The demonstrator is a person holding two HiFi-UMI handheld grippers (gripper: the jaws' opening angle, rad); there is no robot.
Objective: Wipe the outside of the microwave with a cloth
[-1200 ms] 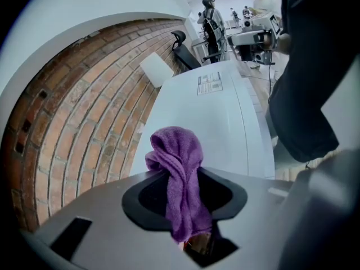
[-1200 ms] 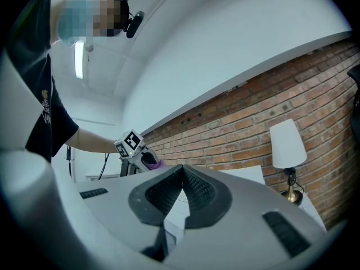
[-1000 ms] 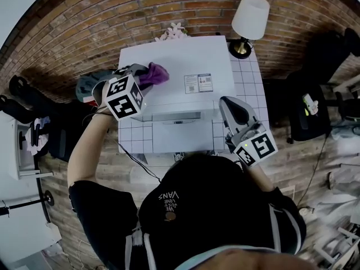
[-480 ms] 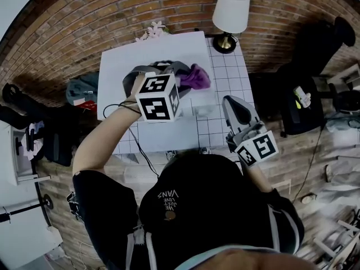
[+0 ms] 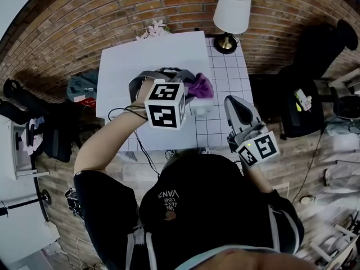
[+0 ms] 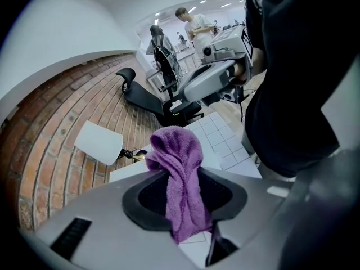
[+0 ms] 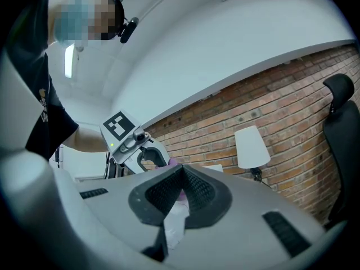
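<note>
- Head view: the only writing that can be read is "VANS" in pale letters on the person's black garment (image 5: 169, 194); the smaller lines beside it are too small to read.
- The white microwave (image 5: 147, 58) stands on a white tiled table (image 5: 223, 83) against a brick wall (image 5: 84, 16), with a white-shaded lamp (image 5: 232, 10) just beside its far right corner.
- The left gripper (image 5: 188, 86) reaches over the microwave's top near the right front corner, and the purple cloth (image 5: 199, 87) bunches at its tip, over that corner.
- The right gripper (image 5: 233, 101) hangs over the tiled table, to the right of the microwave and apart from it, its jaws drawn to a point.
- Left gripper view: the jaws are clamped on the cloth (image 6: 181, 179). It is a fluffy purple terry, twisted into a rope between the pads and folded into a loose knob above them.
- Behind it are the lamp (image 6: 99, 142), the tiled table (image 6: 220, 139) and the right gripper (image 6: 209, 79).
- Right gripper view: the ribbed pads (image 7: 194, 190) meet at the tip with nothing between them.
- Beyond them the left gripper (image 7: 147, 153) carries its black-and-white marker cube, and the lamp (image 7: 251, 146) stands before the brick wall (image 7: 270, 108).
</note>
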